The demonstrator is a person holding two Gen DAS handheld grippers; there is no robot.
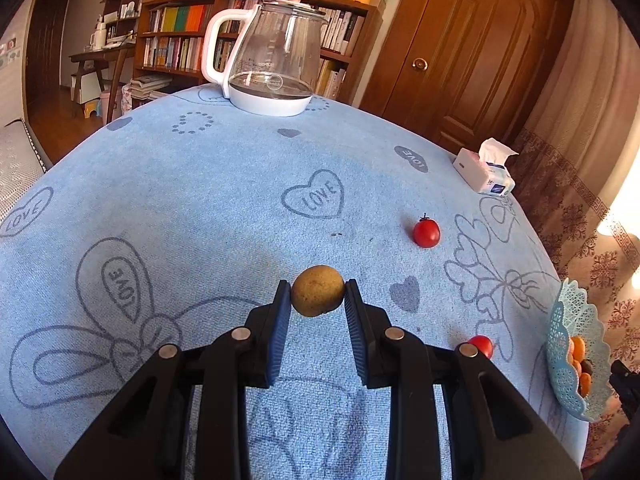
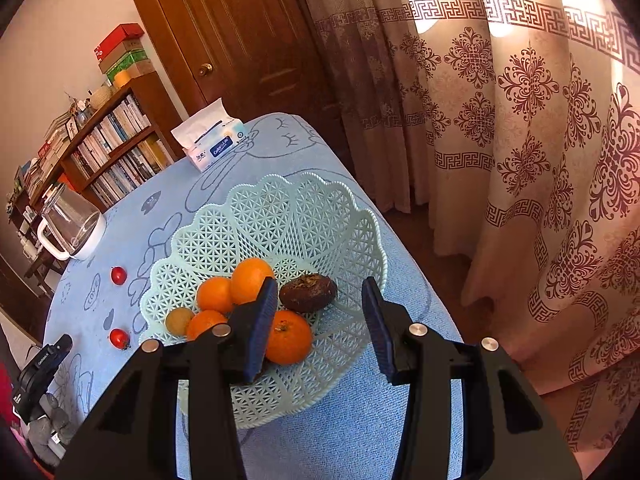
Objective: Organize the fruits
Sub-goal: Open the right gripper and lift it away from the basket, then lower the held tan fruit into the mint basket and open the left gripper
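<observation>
Blue-padded, the left gripper (image 1: 318, 300) clamps a small tan round fruit (image 1: 317, 290) above the blue tablecloth (image 1: 200, 200), two cherry tomatoes (image 1: 426, 233) lying off to its right. Over the lattice basket (image 2: 320, 208) of oranges (image 2: 252, 280), the right gripper (image 2: 320, 312) hangs parted and empty.

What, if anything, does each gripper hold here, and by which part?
The left gripper clamps a small round tan-brown fruit across its two sides, lifted off the blue tablecloth. The right gripper is open over the pale green lattice basket, holding nothing.
</observation>
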